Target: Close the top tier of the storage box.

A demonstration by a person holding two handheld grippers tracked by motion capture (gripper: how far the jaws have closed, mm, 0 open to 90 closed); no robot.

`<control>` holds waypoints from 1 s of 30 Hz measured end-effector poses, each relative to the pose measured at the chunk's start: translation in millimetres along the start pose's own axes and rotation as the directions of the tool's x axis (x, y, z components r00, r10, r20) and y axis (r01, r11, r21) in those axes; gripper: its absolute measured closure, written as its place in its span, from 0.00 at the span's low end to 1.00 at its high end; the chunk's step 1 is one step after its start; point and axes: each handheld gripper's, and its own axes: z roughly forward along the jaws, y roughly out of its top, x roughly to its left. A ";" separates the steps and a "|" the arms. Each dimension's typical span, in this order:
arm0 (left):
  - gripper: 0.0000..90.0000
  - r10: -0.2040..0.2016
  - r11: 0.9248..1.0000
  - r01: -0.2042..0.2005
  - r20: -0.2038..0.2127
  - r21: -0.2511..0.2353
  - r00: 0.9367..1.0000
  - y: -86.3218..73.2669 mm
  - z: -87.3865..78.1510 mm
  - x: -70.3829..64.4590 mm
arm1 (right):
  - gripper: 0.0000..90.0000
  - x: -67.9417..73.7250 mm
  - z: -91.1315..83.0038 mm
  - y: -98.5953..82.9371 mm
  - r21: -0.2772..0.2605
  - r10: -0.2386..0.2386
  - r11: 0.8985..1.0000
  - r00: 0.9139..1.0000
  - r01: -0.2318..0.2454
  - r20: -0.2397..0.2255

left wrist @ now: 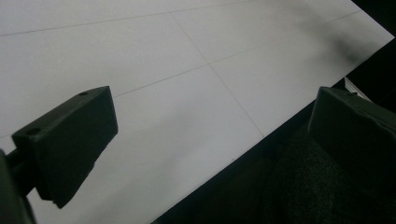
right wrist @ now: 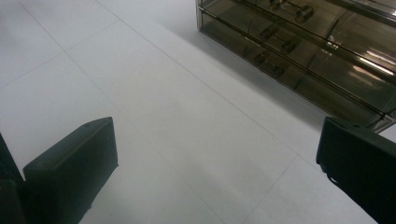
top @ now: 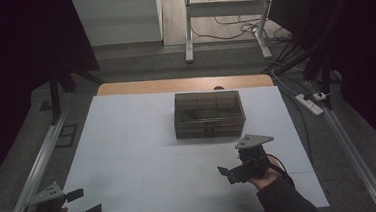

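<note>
A smoky transparent box [top: 208, 114] with a closed lid and inner compartments stands on the white table [top: 128, 140], at the centre back. It also shows in the right gripper view as the box [right wrist: 299, 51], with small dark clips inside. My right gripper [top: 226, 174] hovers in front of the box, near the table's right front, jaws open and empty [right wrist: 217, 168]. My left gripper [top: 84, 203] is at the table's front left corner, open with nothing between its jaws [left wrist: 210, 140]; it looks across the table's front edge.
A wooden tabletop edge [top: 184, 84] shows behind the white surface. Metal rails [top: 35, 169] run along both sides of the table. A power strip [top: 308, 104] and cables lie on the floor at the right. A metal frame's legs [top: 188, 36] stand at the back.
</note>
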 end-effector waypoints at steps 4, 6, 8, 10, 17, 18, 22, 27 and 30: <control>0.01 0.000 1.000 0.000 0.000 0.000 1.000 0.0 0.0 0.0 | 0.00 -0.2 -1.9 -2.5 0.000 0.007 1.000 1.000 -0.007 0.002; 0.01 0.000 1.000 0.000 0.000 0.001 1.000 0.0 0.1 0.0 | 0.00 -0.6 -3.2 -3.6 0.001 0.007 1.000 1.000 -0.007 0.007; 0.01 0.000 1.000 0.000 0.000 0.000 1.000 0.0 0.0 0.1 | 0.00 -0.6 -3.9 -4.5 -0.001 0.009 1.000 1.000 -0.009 0.009; 0.01 -0.001 1.000 0.001 0.000 0.000 1.000 0.0 0.0 0.2 | 0.00 -0.7 -5.0 -5.4 -0.001 0.008 1.000 1.000 -0.008 0.010; 0.01 -0.001 1.000 0.001 0.001 -0.001 1.000 0.1 0.0 0.2 | 0.00 -1.4 -7.9 -9.3 -0.002 0.017 1.000 1.000 -0.017 0.019; 0.01 -0.001 1.000 0.001 0.000 -0.001 1.000 0.1 0.0 0.2 | 0.00 -1.8 -8.4 -10.0 -0.004 0.018 1.000 1.000 -0.018 0.019; 0.01 -0.001 1.000 0.001 0.001 -0.001 1.000 0.1 -0.1 0.3 | 0.00 -2.4 -10.7 -12.0 -0.008 0.022 1.000 0.999 -0.022 0.025; 0.01 0.000 1.000 0.000 0.001 -0.002 1.000 0.1 -0.1 0.3 | 0.00 -2.9 -14.5 -14.9 -0.013 0.029 1.000 0.999 -0.028 0.034; 0.00 -0.001 1.000 0.001 0.002 -0.002 1.000 0.2 -0.1 0.4 | 0.00 -3.1 -16.3 -16.7 -0.015 0.034 0.999 0.999 -0.033 0.039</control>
